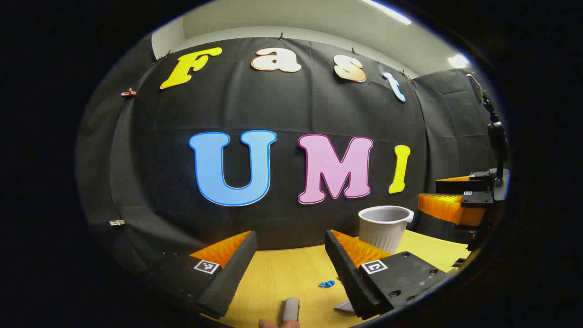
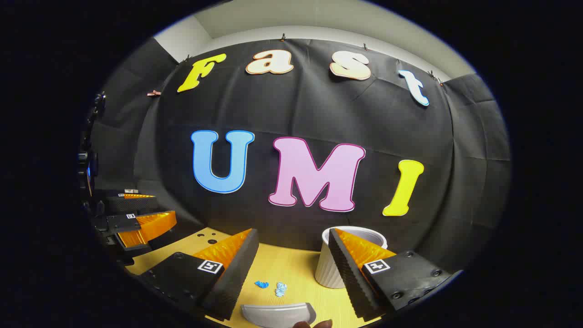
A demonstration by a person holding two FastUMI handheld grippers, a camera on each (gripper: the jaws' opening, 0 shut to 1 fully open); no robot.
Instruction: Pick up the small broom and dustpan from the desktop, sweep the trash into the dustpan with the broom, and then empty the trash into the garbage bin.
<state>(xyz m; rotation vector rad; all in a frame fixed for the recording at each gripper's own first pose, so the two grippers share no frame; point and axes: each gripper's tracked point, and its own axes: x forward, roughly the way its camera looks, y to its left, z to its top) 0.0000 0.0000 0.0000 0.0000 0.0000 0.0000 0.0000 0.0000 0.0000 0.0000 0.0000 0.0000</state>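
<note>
Holding both tools above a yellow desktop (image 1: pixel 282 273), I list what each camera gives.

Left gripper (image 1: pixel 291 269), left gripper view: jaws spread wide, nothing between them. Square black-and-white marker tags sit on both fingers; no readable writing. Lower centre, a grey handle end (image 1: pixel 290 310), broom or dustpan I cannot tell, with fingertips (image 1: pixel 278 324) at the bottom edge. Just right of it, a scrap of blue trash (image 1: pixel 326 284) on the desktop. A pale corner (image 1: pixel 345 306) shows beside my right-hand finger. Right of centre, the ribbed white garbage bin (image 1: pixel 385 228) stands upright against the booth wall. At the right edge, my right gripper (image 1: pixel 455 200) appears, fingers apart.

Right gripper (image 2: pixel 291 269), right gripper view: jaws likewise wide apart and empty. Marker tags again, no brand legible. Bottom centre, the grey dustpan (image 2: pixel 278 314) lies on the desktop, a fingertip (image 2: pixel 314 324) touching its near edge. Two blue trash scraps (image 2: pixel 272 287) lie just beyond it. The bin (image 2: pixel 330 266) stands partly behind my right-hand finger. At the left edge, the left gripper (image 2: pixel 136 214) shows, fingers parted.
</note>
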